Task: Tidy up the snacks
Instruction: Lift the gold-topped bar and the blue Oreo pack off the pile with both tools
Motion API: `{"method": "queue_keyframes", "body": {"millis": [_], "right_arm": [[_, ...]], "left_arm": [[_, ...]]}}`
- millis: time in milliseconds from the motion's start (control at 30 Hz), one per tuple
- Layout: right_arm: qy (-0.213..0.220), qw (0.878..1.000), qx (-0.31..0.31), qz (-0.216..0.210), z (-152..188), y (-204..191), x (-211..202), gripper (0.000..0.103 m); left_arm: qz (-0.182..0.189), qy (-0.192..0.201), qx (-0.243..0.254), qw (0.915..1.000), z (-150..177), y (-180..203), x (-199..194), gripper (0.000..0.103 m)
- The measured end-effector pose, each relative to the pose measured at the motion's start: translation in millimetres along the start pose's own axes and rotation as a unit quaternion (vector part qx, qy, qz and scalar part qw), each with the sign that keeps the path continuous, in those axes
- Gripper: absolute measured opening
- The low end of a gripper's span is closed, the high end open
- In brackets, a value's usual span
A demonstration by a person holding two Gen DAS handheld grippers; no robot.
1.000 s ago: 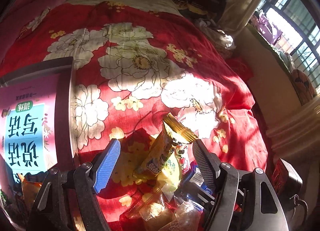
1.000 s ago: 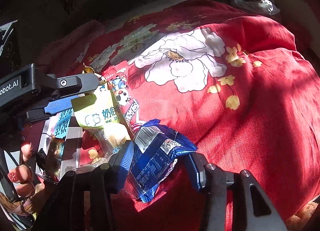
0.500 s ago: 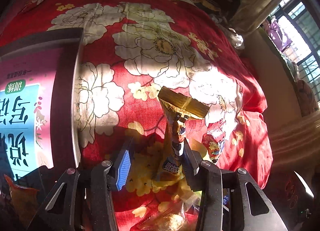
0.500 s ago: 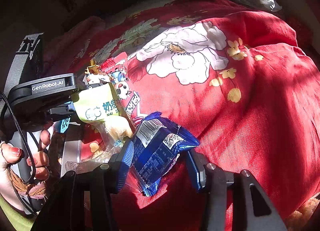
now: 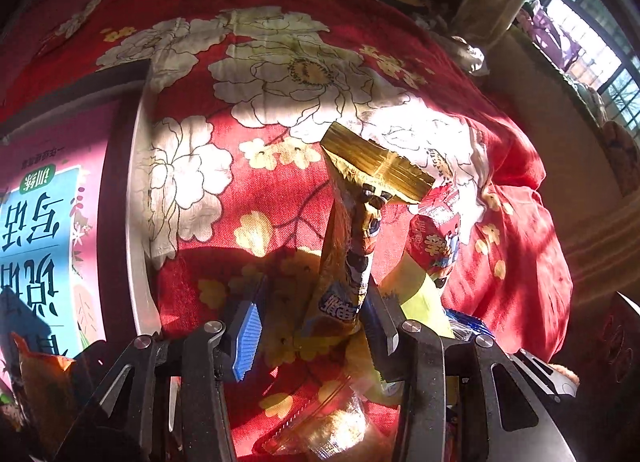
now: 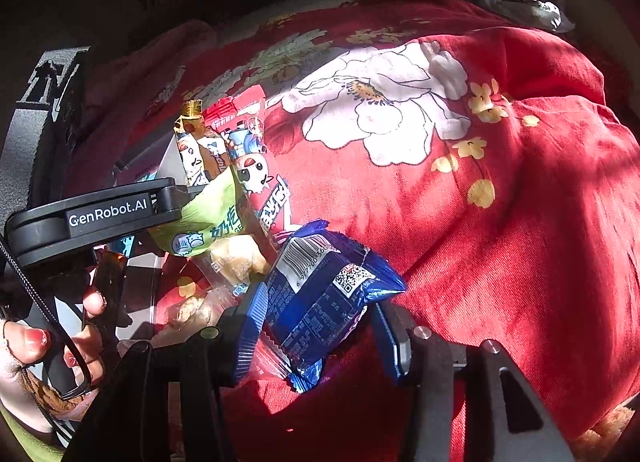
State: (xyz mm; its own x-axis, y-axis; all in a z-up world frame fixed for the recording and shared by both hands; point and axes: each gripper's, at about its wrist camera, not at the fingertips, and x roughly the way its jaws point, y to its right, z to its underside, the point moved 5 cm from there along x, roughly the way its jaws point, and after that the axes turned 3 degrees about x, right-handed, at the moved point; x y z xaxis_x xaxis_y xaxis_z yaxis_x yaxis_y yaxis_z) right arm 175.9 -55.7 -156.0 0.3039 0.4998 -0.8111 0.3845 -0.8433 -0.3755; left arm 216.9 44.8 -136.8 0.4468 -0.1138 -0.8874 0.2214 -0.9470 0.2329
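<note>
A slim golden snack packet stands upright between the fingers of my left gripper. It leans on the right finger, and a strip of cloth shows between it and the left pad; the jaws stand half closed. In the right wrist view that golden packet lies beside a red cartoon packet and a yellow-green milk packet, next to the left gripper's black housing. My right gripper is shut on a blue snack packet, held just off the cover.
A red floral bedcover lies under everything. A dark-rimmed box with a pink and teal print sits at the left. Clear-wrapped snacks lie below the left fingers. A person's hand holds the left gripper. A window is far right.
The left jaws narrowed around the golden packet, which went from leaning to upright, and the left gripper sank toward the cover. The right gripper kept still with the blue packet.
</note>
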Motion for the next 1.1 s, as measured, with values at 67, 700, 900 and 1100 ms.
{"method": "queue_keyframes", "body": {"millis": [67, 700, 900, 1100], "right_arm": [[0.000, 1.000, -0.001, 0.001, 0, -1, 0, 0.051], [0.023, 0.999, 0.025, -0.039, -4, 7, -13, 0.038], [0.042, 0.998, 0.031, -0.047, -8, 8, -22, 0.034], [0.015, 0.999, 0.021, -0.046, -5, 0, -10, 0.041]], "left_arm": [[-0.006, 0.000, 0.007, 1.0000, 2, 2, 1, 0.047], [0.018, 0.014, 0.010, 0.9997, 6, 5, -10, 0.026], [0.030, 0.034, -0.007, 0.9989, 4, -5, -35, 0.026], [0.034, 0.049, -0.020, 0.9980, 4, -17, -56, 0.026]]}}
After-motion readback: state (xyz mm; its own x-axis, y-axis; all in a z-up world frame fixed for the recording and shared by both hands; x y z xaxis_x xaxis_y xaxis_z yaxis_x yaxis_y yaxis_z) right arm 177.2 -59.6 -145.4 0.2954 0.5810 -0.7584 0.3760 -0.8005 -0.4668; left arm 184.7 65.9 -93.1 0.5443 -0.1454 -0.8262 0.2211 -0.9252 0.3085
